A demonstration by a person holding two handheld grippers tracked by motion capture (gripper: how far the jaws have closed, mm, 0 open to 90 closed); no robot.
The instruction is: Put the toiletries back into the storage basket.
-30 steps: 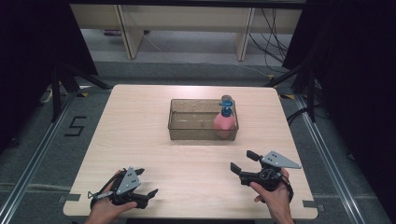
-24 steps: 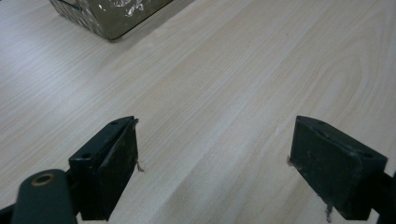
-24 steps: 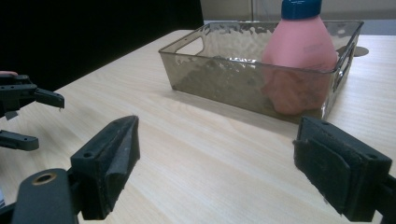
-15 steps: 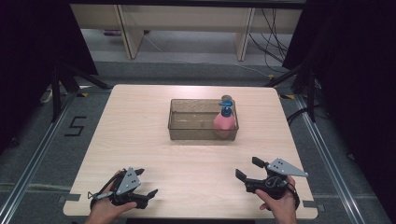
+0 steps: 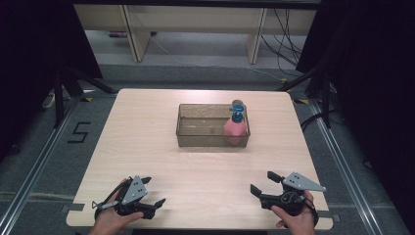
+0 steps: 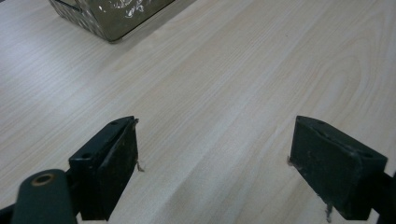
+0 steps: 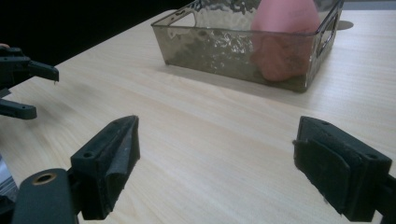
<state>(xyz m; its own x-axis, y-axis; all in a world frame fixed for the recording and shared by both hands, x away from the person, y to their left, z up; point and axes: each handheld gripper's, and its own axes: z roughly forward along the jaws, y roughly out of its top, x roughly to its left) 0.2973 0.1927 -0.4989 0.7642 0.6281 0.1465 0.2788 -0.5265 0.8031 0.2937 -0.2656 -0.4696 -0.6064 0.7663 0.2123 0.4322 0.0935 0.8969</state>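
A clear smoky plastic bin [image 5: 195, 138] sits at the middle of the wooden table, with a pink bottle with a blue pump top [image 5: 235, 126] standing in its right end. My left gripper [image 5: 152, 191] rests open near the front left edge, nothing between its jaws. My right gripper [image 5: 265, 182] is open near the front right edge, pointing left. From the right gripper view the bin [image 7: 210, 44] and the pink bottle [image 7: 285, 39] lie ahead, and the left gripper [image 7: 23, 88] shows at far left. The bin's corner [image 6: 112, 16] shows in the left gripper view.
The table [image 5: 147, 147] is light wood with bare surface around the bin. Its front edge lies just behind both hands. Dark floor, rails and a tape mark "5" [image 5: 80, 132] surround the table; shelving legs stand at the back.
My right gripper has drawn back toward the front edge of the table and sunk lower. The left gripper, bin and bottle have stayed put.
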